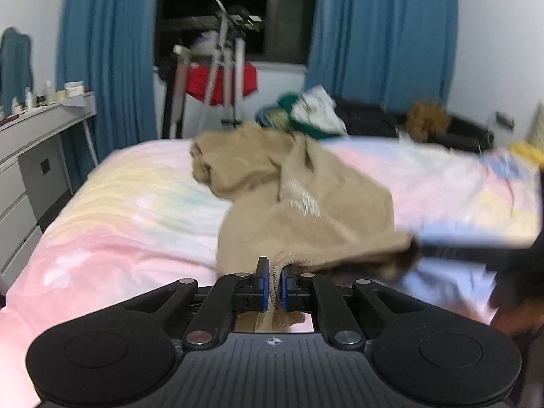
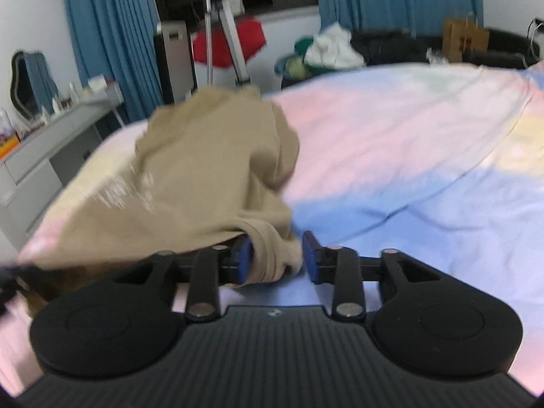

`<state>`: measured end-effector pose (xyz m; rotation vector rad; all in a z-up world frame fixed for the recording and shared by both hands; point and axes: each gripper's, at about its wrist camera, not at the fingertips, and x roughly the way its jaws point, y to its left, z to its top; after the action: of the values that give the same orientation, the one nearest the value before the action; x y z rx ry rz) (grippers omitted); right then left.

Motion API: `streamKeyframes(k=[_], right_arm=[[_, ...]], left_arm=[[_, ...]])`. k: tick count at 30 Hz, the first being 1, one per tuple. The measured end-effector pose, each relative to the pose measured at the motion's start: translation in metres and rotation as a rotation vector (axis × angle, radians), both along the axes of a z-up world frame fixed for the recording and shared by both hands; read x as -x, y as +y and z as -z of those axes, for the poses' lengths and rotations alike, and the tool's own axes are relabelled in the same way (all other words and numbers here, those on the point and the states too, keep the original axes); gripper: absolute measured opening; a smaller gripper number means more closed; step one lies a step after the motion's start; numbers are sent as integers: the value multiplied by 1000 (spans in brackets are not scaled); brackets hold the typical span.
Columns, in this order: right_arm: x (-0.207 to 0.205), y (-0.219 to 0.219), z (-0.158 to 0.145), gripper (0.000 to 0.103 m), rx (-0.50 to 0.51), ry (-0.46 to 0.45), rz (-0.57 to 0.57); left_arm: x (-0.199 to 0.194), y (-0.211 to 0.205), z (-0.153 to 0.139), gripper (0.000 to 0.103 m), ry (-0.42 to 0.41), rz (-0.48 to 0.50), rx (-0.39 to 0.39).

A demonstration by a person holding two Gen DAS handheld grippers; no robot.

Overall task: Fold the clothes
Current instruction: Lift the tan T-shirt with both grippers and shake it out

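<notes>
Blue curtains (image 1: 380,34) are seen at the back of the room, and a big bed (image 1: 112,224) with a pink, yellow and blue cover fills the front. A tan top (image 1: 299,210) is spread in a loose, rumpled heap on the bed, with one part bunched up at the far end. It is not folded flat.

A ribbed edge of the tan top is pinched by the left gripper (image 1: 274,285), whose fingers are pressed close together on the cloth. A thick bunch of the same top (image 2: 204,176) is seen between the fingers of the right gripper (image 2: 277,258). Those fingers are spread apart. One pad is touching the cloth, and a small gap shows at the other pad, so the bunch is not squeezed tight.

The top looks soft, floppy and light, so it can be judged to sag and wrinkle when lifted. It will not break. Two edge spots kept well apart would be best for holding, so the cloth is pulled smooth. The ribbed hem looks thicker, so it is likely gripped more easily than the thin middle. The pictures are blurred, so small folds cannot be told.
</notes>
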<state>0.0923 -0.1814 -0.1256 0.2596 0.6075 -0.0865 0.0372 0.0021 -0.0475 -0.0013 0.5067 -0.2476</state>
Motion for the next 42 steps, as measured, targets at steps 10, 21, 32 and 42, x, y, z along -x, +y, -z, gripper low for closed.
streamKeyframes(k=[10, 21, 32, 42], right_arm=[[-3, 6, -4, 29, -2, -125, 25], [28, -16, -46, 5, -24, -385, 46], [26, 21, -32, 20, 59, -201, -250], [6, 47, 0, 62, 343, -45, -271]], left_arm=[[17, 30, -39, 6, -134, -84, 163], [6, 11, -10, 8, -31, -64, 35], [3, 18, -8, 8, -16, -90, 59], [0, 20, -8, 8, 6, -97, 63]])
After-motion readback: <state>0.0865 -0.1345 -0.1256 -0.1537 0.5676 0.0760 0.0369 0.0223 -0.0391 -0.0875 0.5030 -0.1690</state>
